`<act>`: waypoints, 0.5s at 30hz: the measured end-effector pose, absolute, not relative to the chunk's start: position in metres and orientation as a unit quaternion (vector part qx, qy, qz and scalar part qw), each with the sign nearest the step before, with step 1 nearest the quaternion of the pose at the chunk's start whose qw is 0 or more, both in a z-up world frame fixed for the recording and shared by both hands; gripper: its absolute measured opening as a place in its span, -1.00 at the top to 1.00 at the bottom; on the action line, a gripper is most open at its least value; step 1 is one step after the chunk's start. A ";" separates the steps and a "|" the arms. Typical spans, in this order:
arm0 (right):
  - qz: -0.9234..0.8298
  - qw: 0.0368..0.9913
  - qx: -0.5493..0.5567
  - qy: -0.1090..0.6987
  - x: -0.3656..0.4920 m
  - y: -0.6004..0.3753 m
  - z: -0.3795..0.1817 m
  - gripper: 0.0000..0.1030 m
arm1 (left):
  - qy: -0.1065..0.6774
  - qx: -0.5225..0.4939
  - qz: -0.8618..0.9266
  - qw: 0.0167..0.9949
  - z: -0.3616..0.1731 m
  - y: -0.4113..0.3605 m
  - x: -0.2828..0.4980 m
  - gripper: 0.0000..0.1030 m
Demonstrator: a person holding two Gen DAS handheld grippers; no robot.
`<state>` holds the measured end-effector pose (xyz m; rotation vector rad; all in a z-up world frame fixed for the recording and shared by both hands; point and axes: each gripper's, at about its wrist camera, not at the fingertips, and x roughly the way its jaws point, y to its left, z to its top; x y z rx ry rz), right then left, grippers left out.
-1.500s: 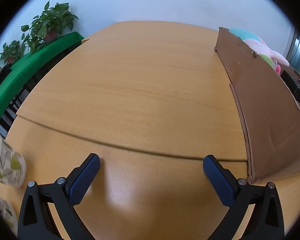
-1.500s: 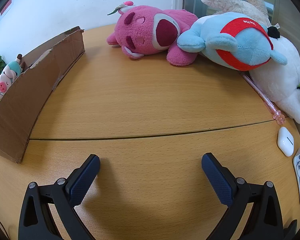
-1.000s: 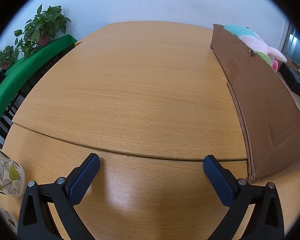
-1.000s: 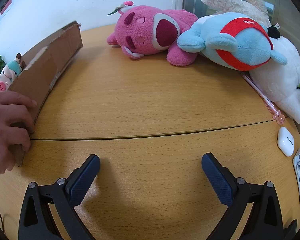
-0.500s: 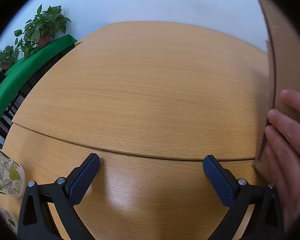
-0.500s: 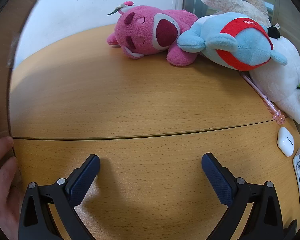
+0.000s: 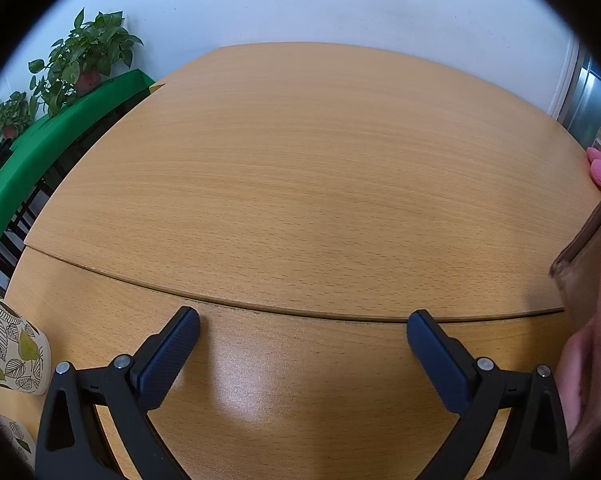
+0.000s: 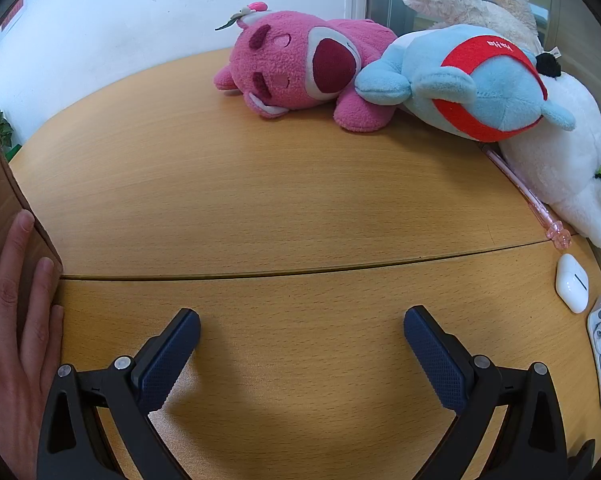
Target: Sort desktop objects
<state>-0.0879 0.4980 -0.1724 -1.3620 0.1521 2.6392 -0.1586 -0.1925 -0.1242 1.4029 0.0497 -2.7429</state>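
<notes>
Since the earlier frames the brown cardboard box has been dragged by a bare hand from the middle of the wooden desk towards its near edge, between the two tools. Nothing is judged sorted yet (the box's inside is hidden). The pink plush bear, blue-and-red plush, white plush, pink pen and white earbud case are left lying out. The left gripper and right gripper are held empty, jaws wide apart.
</notes>
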 end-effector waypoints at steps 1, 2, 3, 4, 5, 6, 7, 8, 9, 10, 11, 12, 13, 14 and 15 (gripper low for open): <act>0.884 0.084 -0.456 0.051 -0.088 0.498 -0.172 -1.00 | 0.016 0.455 -0.890 0.030 -0.124 -0.193 -0.158 -1.00; 0.884 0.084 -0.456 0.051 -0.088 0.498 -0.172 -1.00 | 0.016 0.455 -0.890 0.030 -0.124 -0.193 -0.158 -1.00; 0.884 0.084 -0.456 0.051 -0.088 0.498 -0.172 -1.00 | 0.016 0.455 -0.890 0.030 -0.124 -0.193 -0.158 -1.00; 0.884 0.084 -0.456 0.051 -0.088 0.498 -0.172 -1.00 | 0.016 0.455 -0.890 0.030 -0.124 -0.193 -0.158 -1.00; 0.884 0.084 -0.456 0.051 -0.088 0.498 -0.172 -1.00 | 0.016 0.455 -0.890 0.030 -0.125 -0.193 -0.158 -1.00; 0.884 0.084 -0.456 0.051 -0.088 0.498 -0.172 -1.00 | 0.016 0.455 -0.890 0.030 -0.125 -0.193 -0.158 -1.00; 0.884 0.084 -0.456 0.051 -0.088 0.498 -0.173 -1.00 | 0.016 0.455 -0.890 0.030 -0.125 -0.193 -0.158 -1.00; 0.884 0.084 -0.456 0.051 -0.088 0.498 -0.173 -1.00 | 0.016 0.455 -0.890 0.030 -0.125 -0.193 -0.158 -1.00; 0.884 0.084 -0.456 0.051 -0.088 0.498 -0.173 -1.00 | 0.016 0.455 -0.890 0.030 -0.125 -0.193 -0.158 -1.00; 0.884 0.084 -0.456 0.051 -0.088 0.498 -0.173 -1.00 | 0.016 0.455 -0.890 0.030 -0.125 -0.193 -0.158 -1.00; 0.884 0.084 -0.456 0.051 -0.088 0.498 -0.173 -1.00 | 0.016 0.455 -0.890 0.030 -0.125 -0.193 -0.158 -1.00; 0.884 0.084 -0.456 0.051 -0.088 0.498 -0.173 -1.00 | 0.016 0.455 -0.890 0.029 -0.125 -0.193 -0.157 -1.00; 0.884 0.084 -0.456 0.051 -0.088 0.498 -0.173 -1.00 | 0.016 0.455 -0.890 0.029 -0.125 -0.193 -0.157 -1.00; 0.884 0.084 -0.456 0.051 -0.088 0.498 -0.173 -1.00 | 0.016 0.455 -0.890 0.029 -0.125 -0.193 -0.158 -1.00; 0.884 0.084 -0.456 0.051 -0.088 0.498 -0.173 -1.00 | 0.016 0.455 -0.890 0.029 -0.125 -0.193 -0.157 -1.00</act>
